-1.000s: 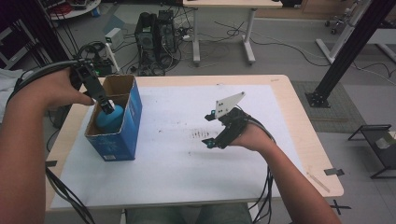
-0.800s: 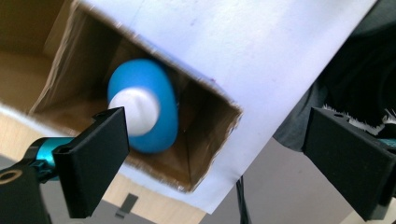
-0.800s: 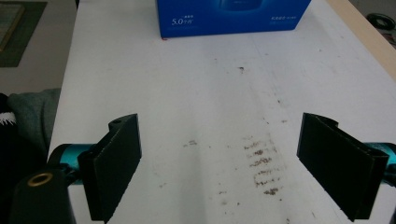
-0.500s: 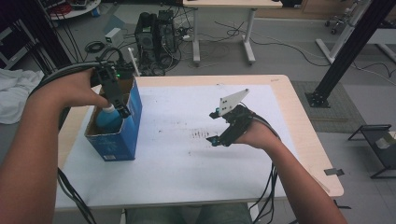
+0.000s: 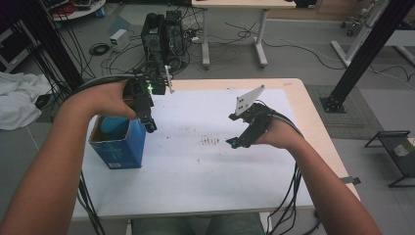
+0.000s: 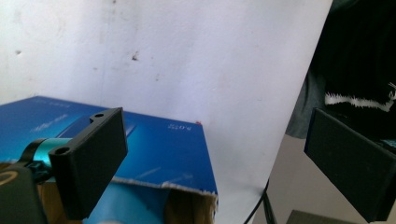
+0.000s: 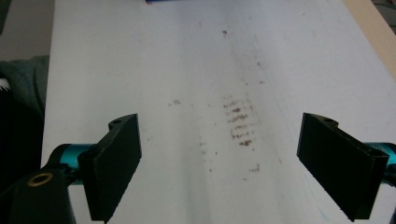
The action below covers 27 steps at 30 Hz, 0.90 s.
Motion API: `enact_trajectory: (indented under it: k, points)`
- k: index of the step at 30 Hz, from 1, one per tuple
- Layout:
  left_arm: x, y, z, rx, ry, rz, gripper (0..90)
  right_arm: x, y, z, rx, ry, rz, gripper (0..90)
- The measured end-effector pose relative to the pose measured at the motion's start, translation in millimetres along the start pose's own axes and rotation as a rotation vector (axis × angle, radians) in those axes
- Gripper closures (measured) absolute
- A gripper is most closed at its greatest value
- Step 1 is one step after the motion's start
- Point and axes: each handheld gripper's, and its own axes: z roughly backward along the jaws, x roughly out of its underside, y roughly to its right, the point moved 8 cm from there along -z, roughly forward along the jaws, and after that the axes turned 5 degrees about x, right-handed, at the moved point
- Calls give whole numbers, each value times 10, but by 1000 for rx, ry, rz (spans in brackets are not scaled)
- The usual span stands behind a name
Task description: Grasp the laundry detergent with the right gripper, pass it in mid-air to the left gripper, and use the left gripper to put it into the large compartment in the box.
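left gripper [image 5: 149, 125] hangs over the right rim of the blue box [image 5: 120, 152], jaws pointing down; its jaws have just been opening and now stand wide, released, nothing between the flat black rectangular pads. the box is glossy blue printed cardboard, open-topped, with brown raw board showing on the inside wall; it stands upright near the left edge of the worktop [image 5: 195, 196]. a rounded, matte blue object [image 5: 111, 123] sits inside the box, partly hidden by the hand, so its shape cannot be made out fully. in the left gripper view the box's [image 6: 159, 149] torn top edge shows a ragged white paper fringe, just below and between the jaws. right gripper [image 5: 235, 142] is held above the middle of the worktop, well apart from the box, jaws spread and empty, a grey three-cornered plate standing up on top of it. worktop surface is a smooth white sheet over a pale wood-coloured board; a patch of short brownish smudge marks [image 7: 239, 122] lies in rows on the white, directly between the right gripper's jaws in the right gripper view.
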Motion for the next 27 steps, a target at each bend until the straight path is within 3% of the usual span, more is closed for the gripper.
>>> enact_trajectory:
  k: [3, 4, 7, 8, 14, 19, 27]
  points:
    - [-53, 6, -55, 11, -9, -18, 59, 21, 31, 17, -8, -27, 3, 129]
    - [-84, 13, -91, 32, -10, -20, 59, 43, 63, 27, -18, -71, 16, 129]
    - [-144, 13, -188, 46, -20, -31, 59, 51, 72, 40, -32, -101, 20, 129]
    - [-169, 4, -222, 45, -23, -35, 59, 55, 98, 47, -39, -128, 41, 129]
    - [-317, 28, -438, 72, -58, -58, 59, 91, 98, 21, -64, -196, 57, 129]
    - [-413, 40, -593, 72, -82, -76, 59, 207, 50, -65, -95, -297, 71, 130]
    - [-449, 35, -730, 61, -75, -91, 59, 259, 47, -89, -102, -338, 70, 129]
